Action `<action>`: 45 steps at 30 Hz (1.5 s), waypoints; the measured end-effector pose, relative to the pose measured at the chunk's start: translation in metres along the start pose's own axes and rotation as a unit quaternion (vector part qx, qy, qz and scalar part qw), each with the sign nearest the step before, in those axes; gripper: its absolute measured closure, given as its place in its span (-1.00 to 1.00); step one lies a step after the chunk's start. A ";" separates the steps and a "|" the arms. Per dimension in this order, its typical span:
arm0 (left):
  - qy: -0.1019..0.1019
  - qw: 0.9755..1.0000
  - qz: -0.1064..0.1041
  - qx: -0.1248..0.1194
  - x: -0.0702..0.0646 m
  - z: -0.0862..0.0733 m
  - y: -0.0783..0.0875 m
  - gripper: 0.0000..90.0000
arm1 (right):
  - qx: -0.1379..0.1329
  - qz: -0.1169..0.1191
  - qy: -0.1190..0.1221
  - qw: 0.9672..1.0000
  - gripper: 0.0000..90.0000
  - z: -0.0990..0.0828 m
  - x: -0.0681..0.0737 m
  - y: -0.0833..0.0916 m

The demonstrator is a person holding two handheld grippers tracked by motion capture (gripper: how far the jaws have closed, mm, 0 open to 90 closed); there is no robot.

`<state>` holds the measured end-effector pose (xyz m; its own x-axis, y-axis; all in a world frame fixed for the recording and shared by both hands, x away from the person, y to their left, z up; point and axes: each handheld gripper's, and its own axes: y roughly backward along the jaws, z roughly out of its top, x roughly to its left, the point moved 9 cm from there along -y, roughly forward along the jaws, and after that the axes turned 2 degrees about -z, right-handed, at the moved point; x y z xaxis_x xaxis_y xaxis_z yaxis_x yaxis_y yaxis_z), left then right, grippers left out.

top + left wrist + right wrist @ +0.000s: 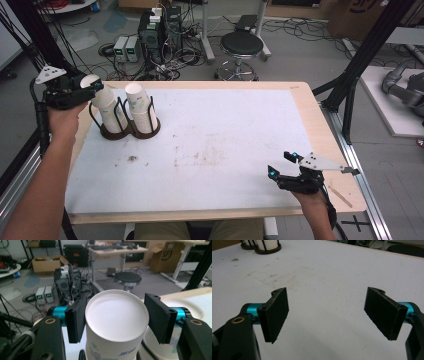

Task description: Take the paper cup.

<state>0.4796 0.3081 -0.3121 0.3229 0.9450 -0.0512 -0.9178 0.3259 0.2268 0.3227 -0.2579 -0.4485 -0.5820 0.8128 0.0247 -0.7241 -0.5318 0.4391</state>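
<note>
Cup sat clamped in the left gripper; right gripper gaped wide, empty; cup's base was cut off.

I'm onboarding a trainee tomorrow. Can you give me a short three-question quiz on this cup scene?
1. True or false: the left tool grips a paper cup.
2. The right tool is: A) shut on a cup B) open above the table C) inside the cup holder.
3. How many stacks stand in the holder?

Key: 1 true; 2 B; 3 two, the gripped one and a second stack beside it.
</note>
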 end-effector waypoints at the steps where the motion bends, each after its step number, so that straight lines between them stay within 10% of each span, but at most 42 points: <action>1: 0.000 1.000 0.000 0.000 0.000 0.000 0.000 -0.17 | 0.000 0.000 0.000 1.000 -0.55 0.000 0.000 0.000; 11: -0.010 0.999 -0.017 -0.027 -0.015 0.026 0.024 -0.17 | -0.003 0.001 0.001 1.000 -0.55 0.001 0.000 0.000; 21: -0.012 0.994 -0.100 -0.037 -0.063 0.019 0.055 -0.17 | -0.003 0.007 0.000 1.000 -0.55 0.003 0.003 -0.002; 30: -0.013 0.983 -0.185 -0.020 -0.115 -0.006 0.062 -0.17 | 0.000 0.017 0.004 1.000 -0.55 0.005 0.008 -0.008; 40: -0.041 0.963 -0.268 0.002 -0.185 -0.035 0.051 -0.17 | 0.000 0.021 0.005 1.000 -0.55 0.008 0.010 -0.012; 45: -0.050 0.958 -0.282 0.012 -0.201 -0.044 0.042 -0.17 | -0.001 0.024 0.006 1.000 -0.55 0.010 0.012 -0.013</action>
<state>0.3662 0.1331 -0.3349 0.7875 0.6112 -0.0794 -0.5856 0.7821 0.2130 0.3285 -0.2390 -0.4452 -0.6204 0.7835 0.0357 -0.6961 -0.5710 0.4353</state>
